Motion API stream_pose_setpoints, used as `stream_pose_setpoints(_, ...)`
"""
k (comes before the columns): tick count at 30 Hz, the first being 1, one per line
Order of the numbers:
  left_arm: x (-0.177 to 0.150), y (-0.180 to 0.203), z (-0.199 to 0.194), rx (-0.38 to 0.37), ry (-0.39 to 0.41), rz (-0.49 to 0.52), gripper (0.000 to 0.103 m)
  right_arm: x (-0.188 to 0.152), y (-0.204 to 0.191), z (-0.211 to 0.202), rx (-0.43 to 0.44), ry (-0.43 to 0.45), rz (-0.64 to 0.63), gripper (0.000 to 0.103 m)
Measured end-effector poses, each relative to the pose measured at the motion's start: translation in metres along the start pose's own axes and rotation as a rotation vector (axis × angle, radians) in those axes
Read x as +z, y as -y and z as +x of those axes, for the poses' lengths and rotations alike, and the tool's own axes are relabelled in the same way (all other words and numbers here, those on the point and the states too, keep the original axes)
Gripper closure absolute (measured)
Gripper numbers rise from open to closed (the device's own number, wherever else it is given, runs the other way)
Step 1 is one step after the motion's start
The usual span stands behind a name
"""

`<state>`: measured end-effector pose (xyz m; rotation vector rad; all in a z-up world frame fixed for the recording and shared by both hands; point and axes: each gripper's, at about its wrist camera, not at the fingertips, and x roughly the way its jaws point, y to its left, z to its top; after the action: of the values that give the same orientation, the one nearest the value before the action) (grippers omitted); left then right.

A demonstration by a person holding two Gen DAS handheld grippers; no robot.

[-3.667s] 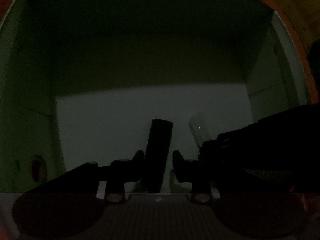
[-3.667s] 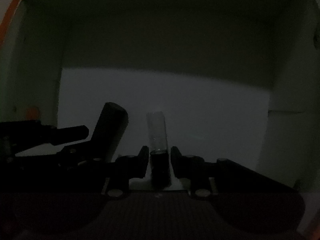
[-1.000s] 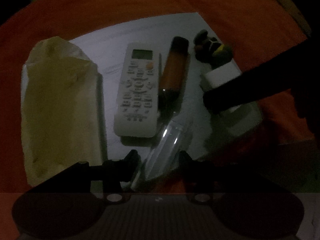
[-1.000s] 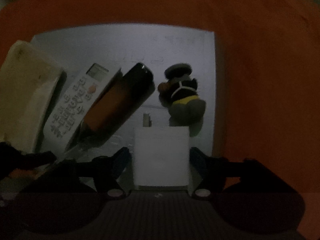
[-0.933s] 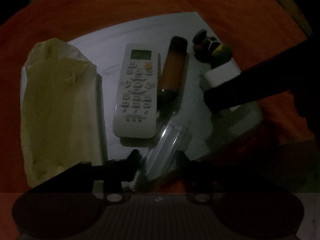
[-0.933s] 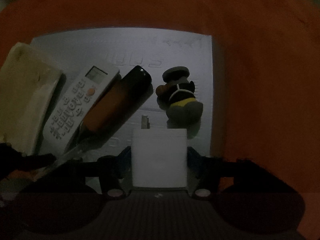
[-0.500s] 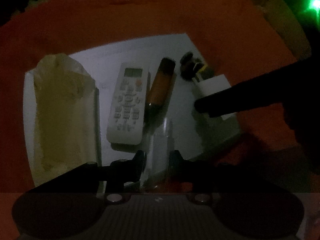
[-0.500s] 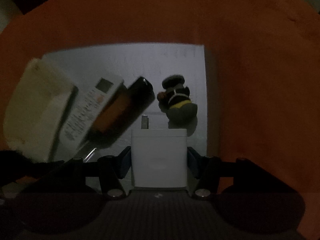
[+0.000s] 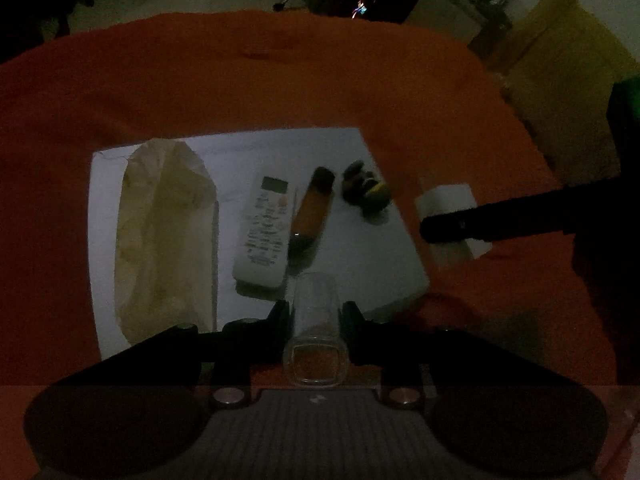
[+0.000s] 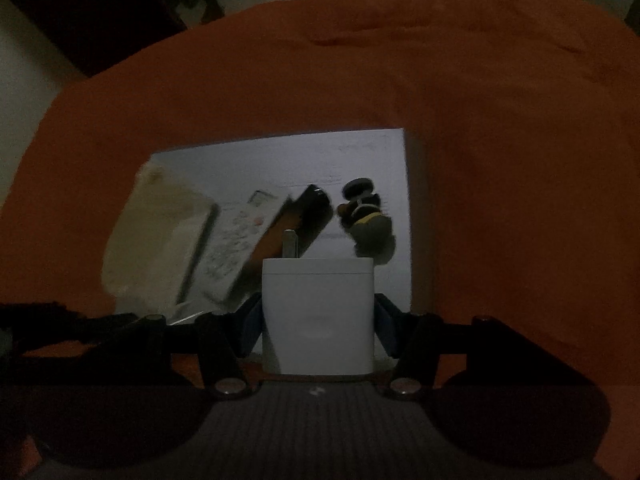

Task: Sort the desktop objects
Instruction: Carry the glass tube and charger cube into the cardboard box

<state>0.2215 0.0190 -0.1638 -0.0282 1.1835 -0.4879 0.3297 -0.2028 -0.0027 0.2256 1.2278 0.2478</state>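
Note:
The scene is dim. My left gripper (image 9: 315,312) is shut on a clear plastic cap (image 9: 314,332) and holds it above the near edge of a white board (image 9: 240,148). My right gripper (image 10: 318,312) is shut on a white charger plug (image 10: 318,316), prong pointing forward; it also shows in the left wrist view (image 9: 448,204), lifted off the board's right edge. On the board lie a white remote (image 9: 266,232), an amber tube with a black cap (image 9: 314,208), a small dark toy figure (image 9: 366,188) and a cream cloth bag (image 9: 164,236).
The board rests on an orange cloth (image 9: 280,72) that covers the table. Beyond the cloth lie a dark floor and a yellow-brown box (image 9: 560,40) at the far right. My right gripper's arm (image 9: 520,220) crosses the right side of the left view.
Both grippers left the inside of a white box and came to the board. The left closed on the clear cap, the right on the charger plug, and both have risen and drawn back.

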Motion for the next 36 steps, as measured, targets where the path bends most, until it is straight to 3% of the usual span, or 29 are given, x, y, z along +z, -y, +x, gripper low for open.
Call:
stream_pose_setpoints(8,-0.034,0.020,-0.045,-0.031,0.035,0.057,0.079,-0.041,-0.017,-0.040,0.054,0.006,-0.062,0.043)
stream_pose_setpoints(14,-0.077,0.034,-0.056,-0.007,0.003,0.102,0.079,-0.079,-0.031,-0.049,0.079,-0.041,-0.112,0.043)
stream_pose_setpoints(19,-0.113,0.033,-0.045,-0.003,-0.058,0.071,0.079,-0.111,-0.040,-0.038,0.088,-0.109,-0.144,0.043)
stream_pose_setpoints(26,-0.151,0.025,-0.021,-0.032,-0.143,0.005,0.079,-0.168,-0.054,0.006,-0.007,-0.192,-0.281,0.043)
stream_pose_setpoints(36,-0.189,0.037,0.013,0.066,-0.183,0.137,0.079,-0.211,-0.055,0.050,-0.095,-0.298,-0.400,0.043)
